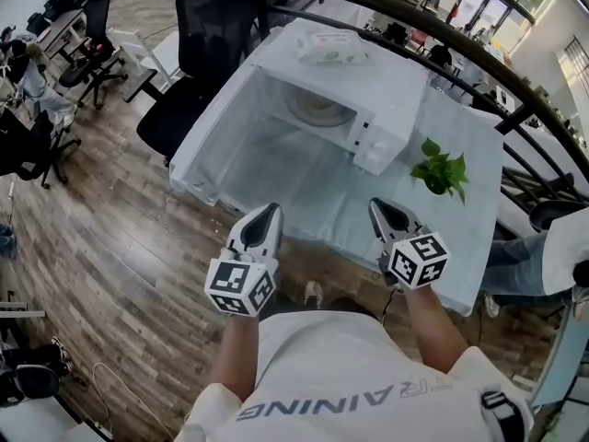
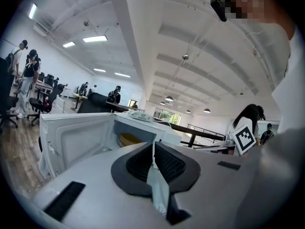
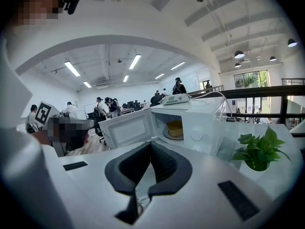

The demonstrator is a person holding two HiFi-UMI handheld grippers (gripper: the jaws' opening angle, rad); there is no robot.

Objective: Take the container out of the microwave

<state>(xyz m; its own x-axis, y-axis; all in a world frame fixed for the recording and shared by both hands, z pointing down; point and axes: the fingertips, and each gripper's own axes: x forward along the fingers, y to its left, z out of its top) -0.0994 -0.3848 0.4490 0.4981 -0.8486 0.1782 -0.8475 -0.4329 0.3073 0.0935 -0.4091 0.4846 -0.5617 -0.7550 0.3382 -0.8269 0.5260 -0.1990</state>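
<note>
A white microwave (image 1: 368, 86) stands on the table with its door (image 1: 230, 145) swung open to the left. Inside, a yellowish container (image 3: 175, 127) rests on the turntable plate; the left gripper view also shows the container (image 2: 127, 140), and from the head view it (image 1: 317, 109) is partly hidden by the microwave's top. Both grippers hang short of the table's near edge, well apart from the microwave. My left gripper (image 1: 270, 210) is shut and empty, its pads meeting at the tips (image 2: 153, 144). My right gripper (image 1: 377, 204) is likewise shut with nothing held (image 3: 150, 144).
A small green plant (image 1: 440, 170) stands on the table right of the microwave. A packet of wipes (image 1: 331, 47) lies on the microwave's top. A black office chair (image 1: 207, 44) stands behind the table's left side, and a dark railing (image 1: 460, 40) curves past at the back right.
</note>
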